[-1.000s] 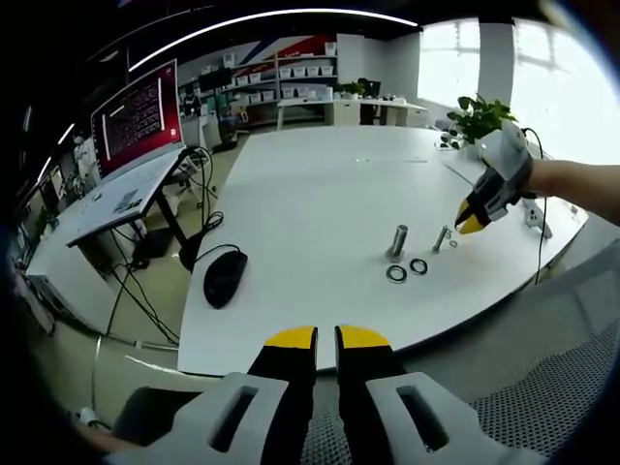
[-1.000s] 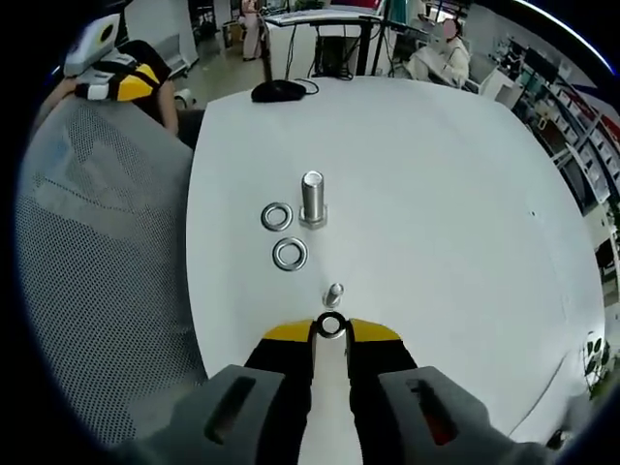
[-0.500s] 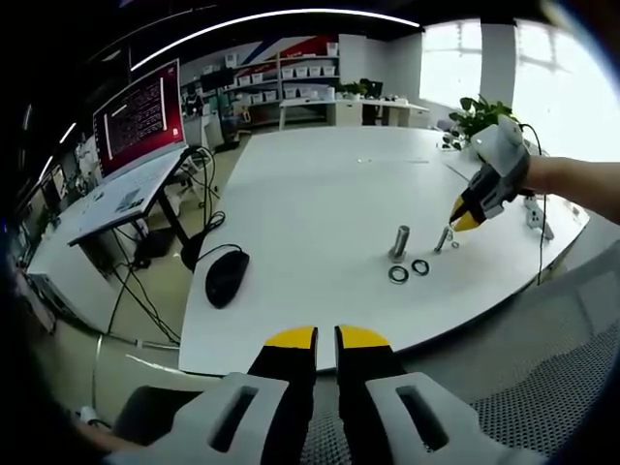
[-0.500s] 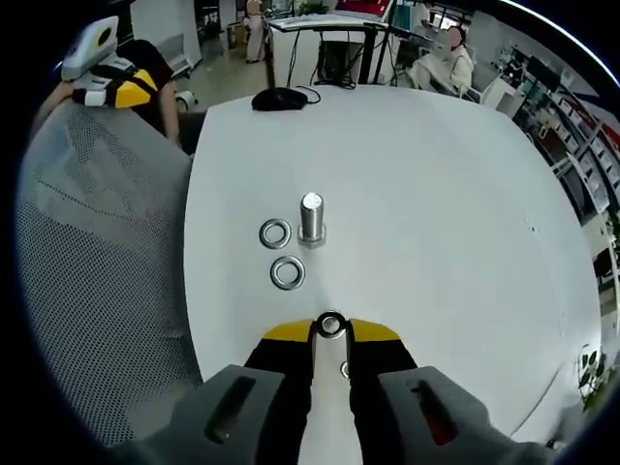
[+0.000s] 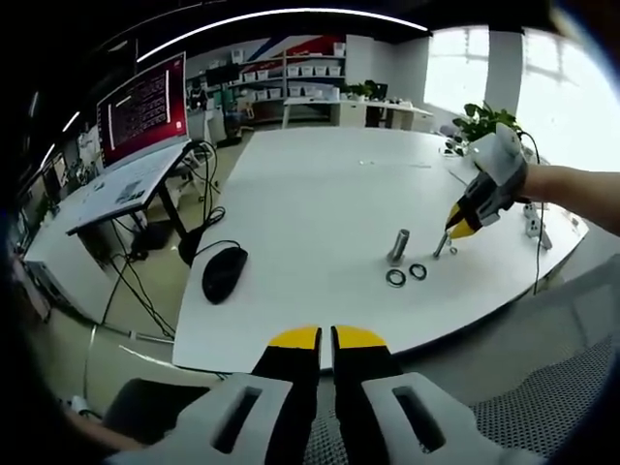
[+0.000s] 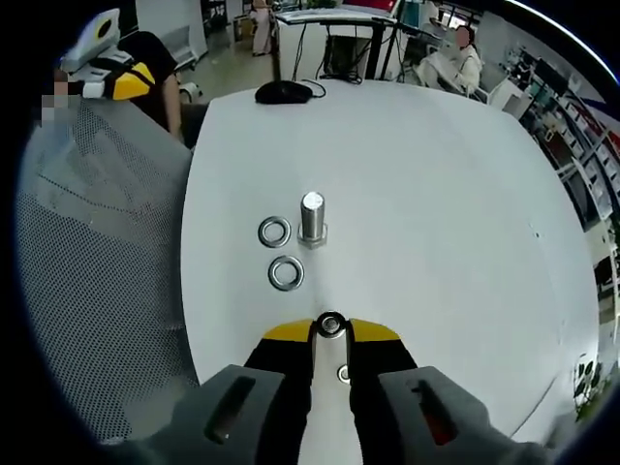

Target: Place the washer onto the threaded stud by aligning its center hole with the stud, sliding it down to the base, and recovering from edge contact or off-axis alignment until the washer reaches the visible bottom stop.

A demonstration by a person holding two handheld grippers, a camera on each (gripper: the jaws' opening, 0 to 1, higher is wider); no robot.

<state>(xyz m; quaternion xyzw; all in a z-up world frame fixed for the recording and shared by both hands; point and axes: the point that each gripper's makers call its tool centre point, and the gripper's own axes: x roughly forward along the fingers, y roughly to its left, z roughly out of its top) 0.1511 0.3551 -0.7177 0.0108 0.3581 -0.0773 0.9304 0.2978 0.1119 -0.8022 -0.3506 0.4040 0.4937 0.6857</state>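
In the right gripper view my right gripper (image 6: 330,334) is shut on a small steel washer (image 6: 330,324) held at its yellow tips. A thin threaded stud (image 6: 343,373) stands on the white table (image 6: 436,194), showing in the gap between the jaws, behind the washer. Whether the washer touches it I cannot tell. In the left gripper view the right gripper (image 5: 459,227) hangs just above that thin stud (image 5: 441,242). My left gripper (image 5: 317,338) is shut and holds nothing, off the table's near edge.
A thicker stud (image 6: 311,215) stands ahead of the right gripper, with two loose washers (image 6: 274,232) (image 6: 286,273) beside it. A black mouse (image 5: 224,274) lies on the table's left. A mesh chair back (image 6: 97,252) borders the table edge. A plant (image 5: 481,120) stands at the far corner.
The right gripper moved forward with the washer, so the thin stud went from ahead of the tips to between the jaws. The left gripper stayed near the table edge.
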